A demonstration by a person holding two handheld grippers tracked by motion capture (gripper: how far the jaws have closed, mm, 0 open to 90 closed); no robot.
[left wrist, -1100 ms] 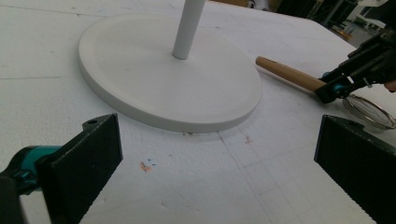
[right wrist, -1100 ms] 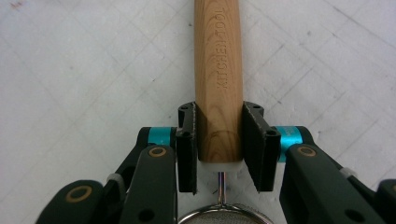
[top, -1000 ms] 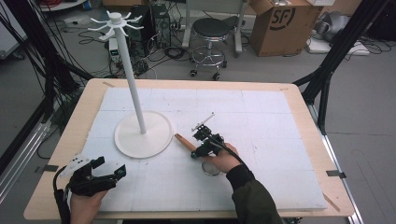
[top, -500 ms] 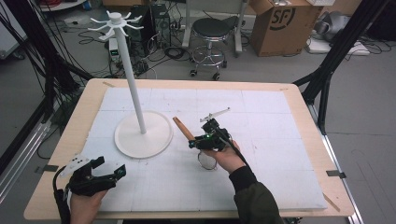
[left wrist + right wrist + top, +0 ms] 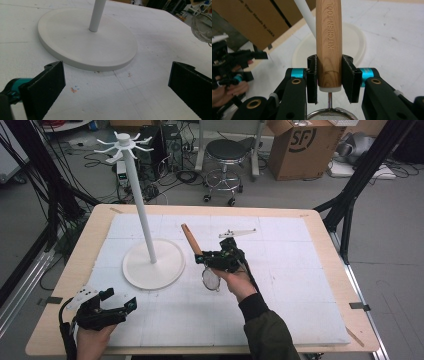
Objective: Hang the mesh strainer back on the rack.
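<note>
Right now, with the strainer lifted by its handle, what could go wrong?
The right tool clamps the wooden handle near its lower end, so the strainer might pivot or slip. The handle points toward the white stand's pole; swinging it could knock the stand. The left tool is open and can't help.

Even, soft overhead light washes my table (image 5: 300, 320); nothing is dim. The white foam surface glares palest toward twelve o'clock in my left gripper view, where detail thins out. Shadows are faint: a soft smudge under the stand's base (image 5: 87, 47) toward six o'clock, another beneath my right hand (image 5: 235, 280). The high view is grainy and mildly soft throughout. In my right gripper view the wooden handle (image 5: 329, 42) is sharp, its lettering readable, while the cardboard box (image 5: 259, 20) at ten o'clock blurs. My own jaws look smeared at the bottom edges
</note>
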